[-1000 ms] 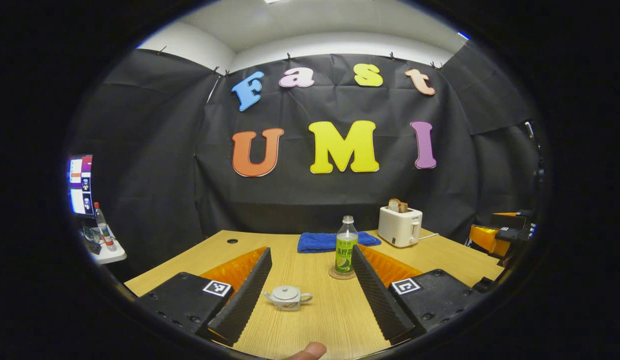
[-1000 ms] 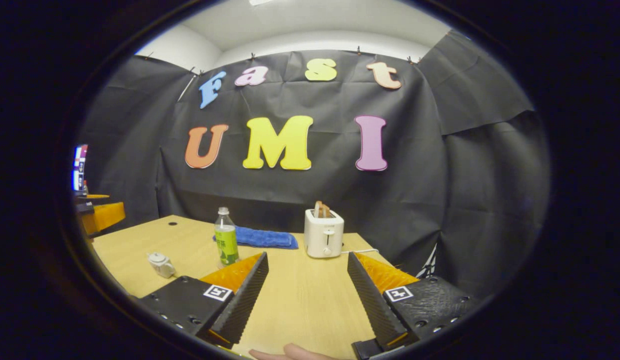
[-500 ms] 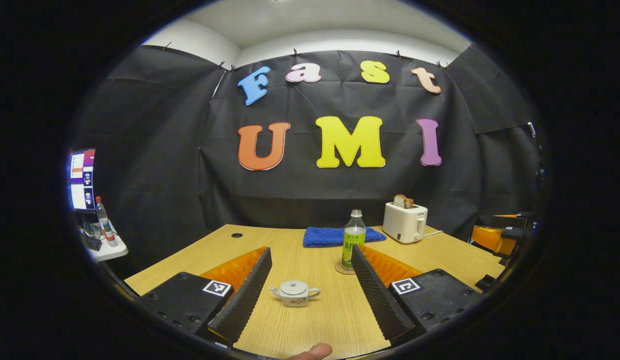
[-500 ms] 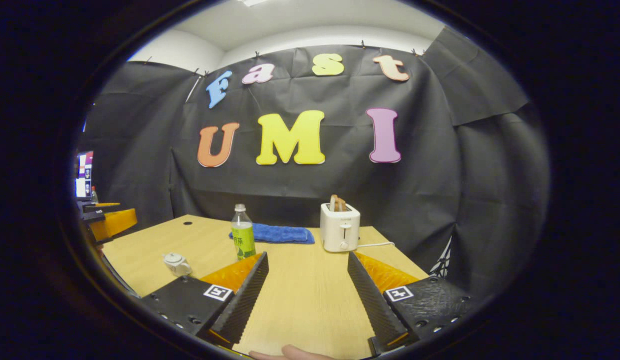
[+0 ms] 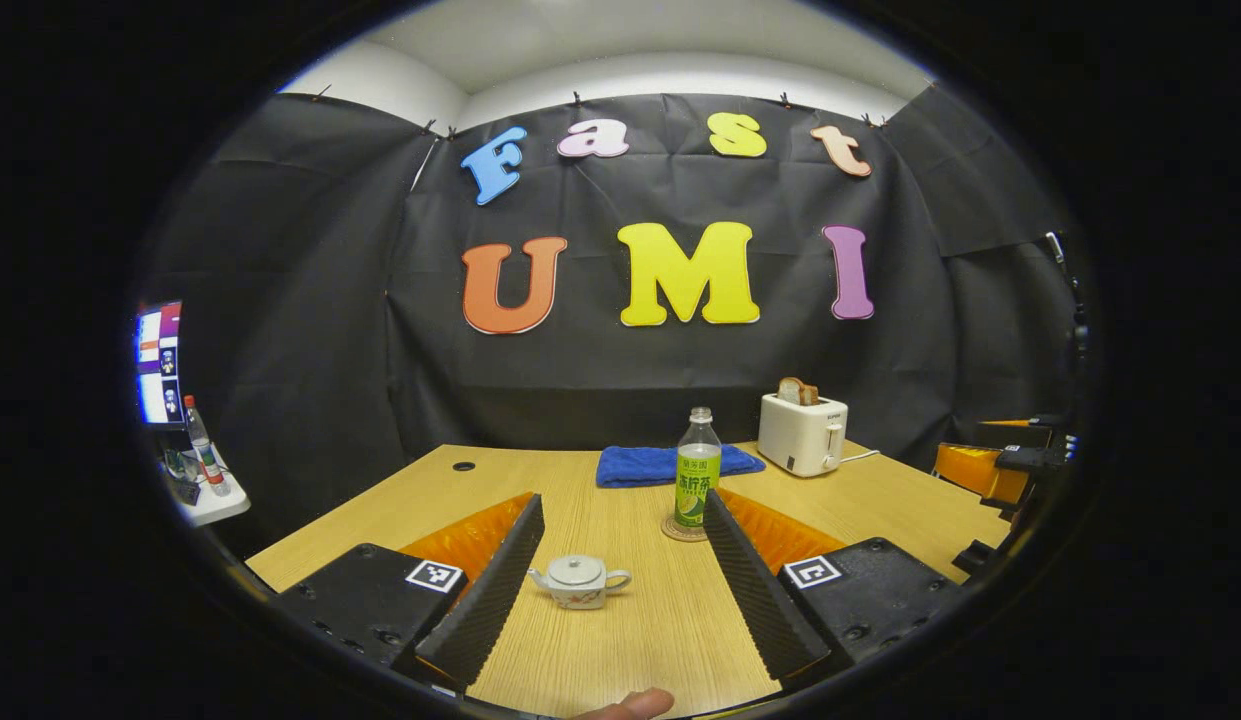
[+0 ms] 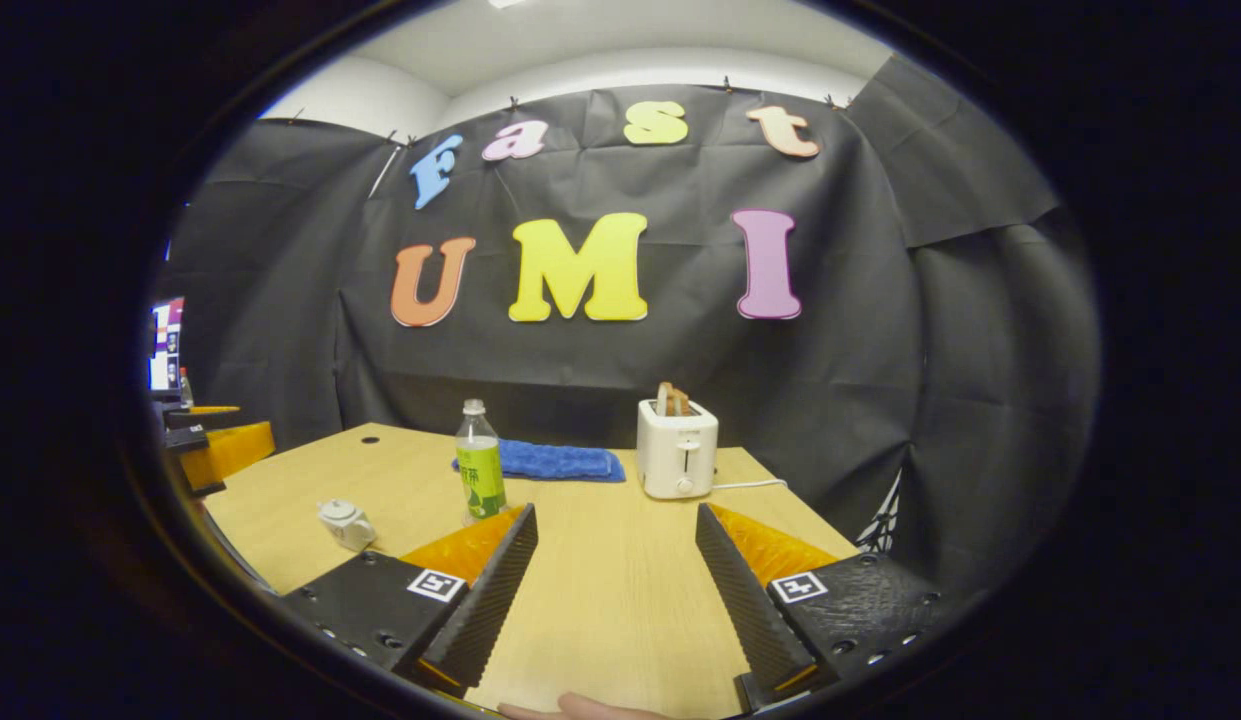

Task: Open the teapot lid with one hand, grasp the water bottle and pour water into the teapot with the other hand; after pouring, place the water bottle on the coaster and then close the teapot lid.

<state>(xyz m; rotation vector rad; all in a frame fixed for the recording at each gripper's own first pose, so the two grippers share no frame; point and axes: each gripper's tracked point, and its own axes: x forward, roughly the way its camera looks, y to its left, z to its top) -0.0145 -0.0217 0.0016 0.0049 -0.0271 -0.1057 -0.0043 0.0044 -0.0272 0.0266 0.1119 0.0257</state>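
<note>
Left gripper view, gripper: the left gripper (image 5: 615, 590) is hovering over the near edge of the desk (image 5: 880, 510) with its jaws spread wide and nothing between them.
Left gripper view, teapot: the teapot (image 5: 578, 582) is sitting on the desk straight ahead, framed in the gap between the two fingers and closer to the left one; its lid (image 5: 576, 569) is resting on it, spout pointing left and handle right.
Left gripper view, bottle: the water bottle (image 5: 696, 470) is standing upright on the coaster (image 5: 683, 530), farther off and to the right of the teapot, its long axis vertical.
Left gripper view, other hand: the right gripper (image 5: 1010, 470) is showing at the far right edge.
Right gripper view, gripper: the right gripper (image 6: 615, 590) is likewise held wide apart and is carrying nothing, pointing toward the toaster (image 6: 677, 450).
Right gripper view, task things: the bottle (image 6: 479, 468) is standing ahead and left of the fingers, and the teapot (image 6: 345, 523) is lying farther left still, low on the desk.
Judgement: the left gripper is looking nearer and better lined up with the lid, the right one with the bottle.
Stage: lid on and bottle on coaster would suit either a scene awaiting the pour or one after it.
</note>
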